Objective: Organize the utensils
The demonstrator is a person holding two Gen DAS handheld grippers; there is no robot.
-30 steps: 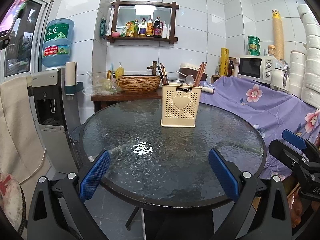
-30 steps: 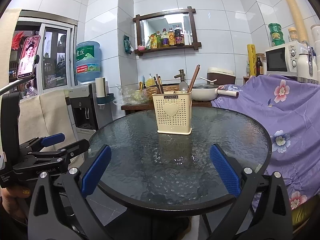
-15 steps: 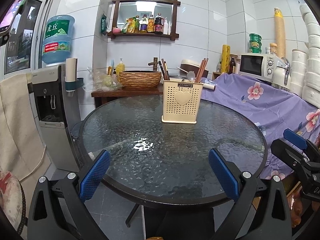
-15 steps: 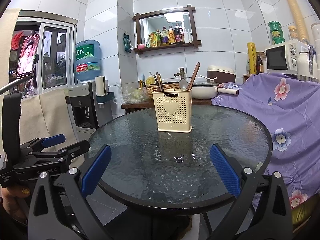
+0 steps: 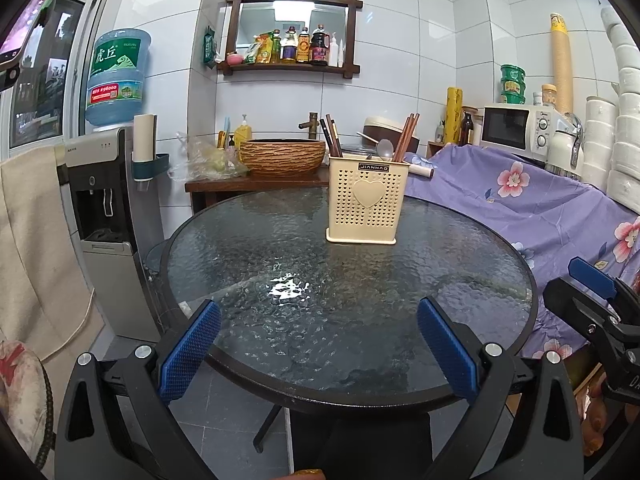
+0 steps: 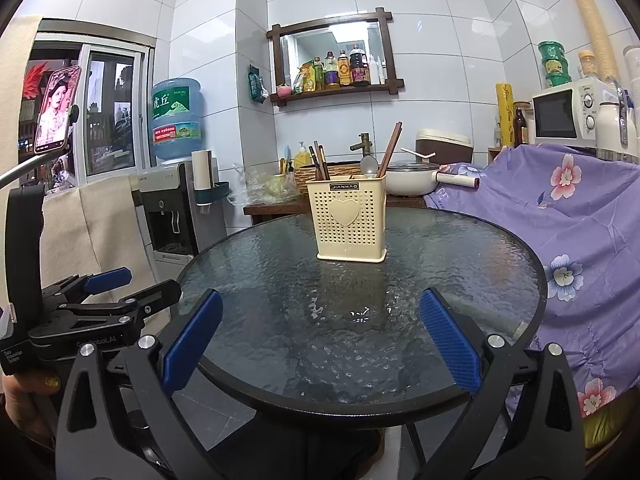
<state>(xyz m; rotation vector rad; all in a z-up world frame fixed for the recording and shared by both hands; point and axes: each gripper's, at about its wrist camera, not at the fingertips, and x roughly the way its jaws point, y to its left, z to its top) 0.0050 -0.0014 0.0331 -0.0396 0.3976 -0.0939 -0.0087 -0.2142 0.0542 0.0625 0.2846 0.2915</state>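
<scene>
Since the earlier frames both cameras have drawn slightly back and risen: the cream utensil holder now sits a little higher and farther off in each view, and nothing on the bench has shifted.

In the left wrist view, the left tongs hang over the near edge of the round glass bench with their blue pads wide apart and nothing between them. The holder stands upright on the far half of the bench, right of centre, with dark chopsticks leaning in its left compartment and reddish chopsticks plus a spoon in its right. That sorting suggests the task is done or nearly done, and the tongs are held back for that reason. The right tongs show at the right edge, off the bench; from here their spread cannot be told.

In the right wrist view, the right tongs also hover at the near rim, pads spread apart and empty. The holder stands near the far middle of the bench. The left tongs appear at the left, beside the bench, parted. No loose utensil lies on the glass.
</scene>
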